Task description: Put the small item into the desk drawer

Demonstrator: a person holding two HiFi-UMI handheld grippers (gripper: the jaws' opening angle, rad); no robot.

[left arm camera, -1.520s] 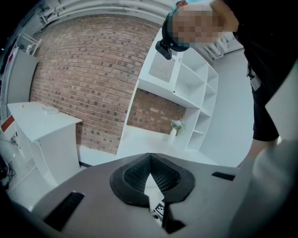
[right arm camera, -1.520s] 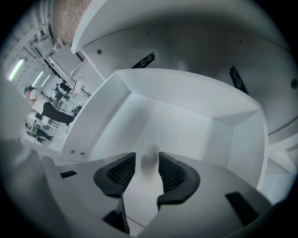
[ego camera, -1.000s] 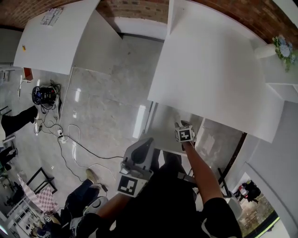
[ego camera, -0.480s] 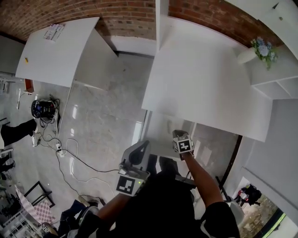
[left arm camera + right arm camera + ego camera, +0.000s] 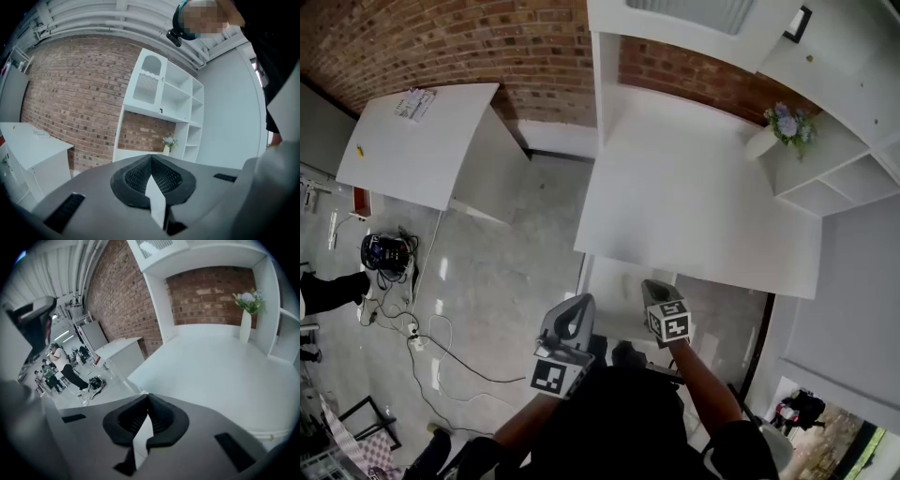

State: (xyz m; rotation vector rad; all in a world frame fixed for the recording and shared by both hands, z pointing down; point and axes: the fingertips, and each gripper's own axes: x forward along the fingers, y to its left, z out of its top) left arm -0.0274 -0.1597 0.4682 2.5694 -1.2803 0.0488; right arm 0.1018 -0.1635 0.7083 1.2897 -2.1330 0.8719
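Note:
The white desk lies ahead of me, and its top is bare in the right gripper view. A white panel juts out under its near edge; I cannot tell whether it is the drawer. No small item shows in any view. My right gripper hovers just off the desk's near edge, its jaws shut with nothing seen between them. To its left and further from the desk, my left gripper points at the shelf unit, its tips closed together and empty.
A white vase of flowers stands at the desk's far right beside a white shelf unit. A second white table stands to the left by the brick wall. Cables and a black device lie on the floor. People stand far off.
The head view has tipped up, so the desk, the shelves and the brick wall show more fully. My right gripper has drawn back from the desk's near edge toward my body.

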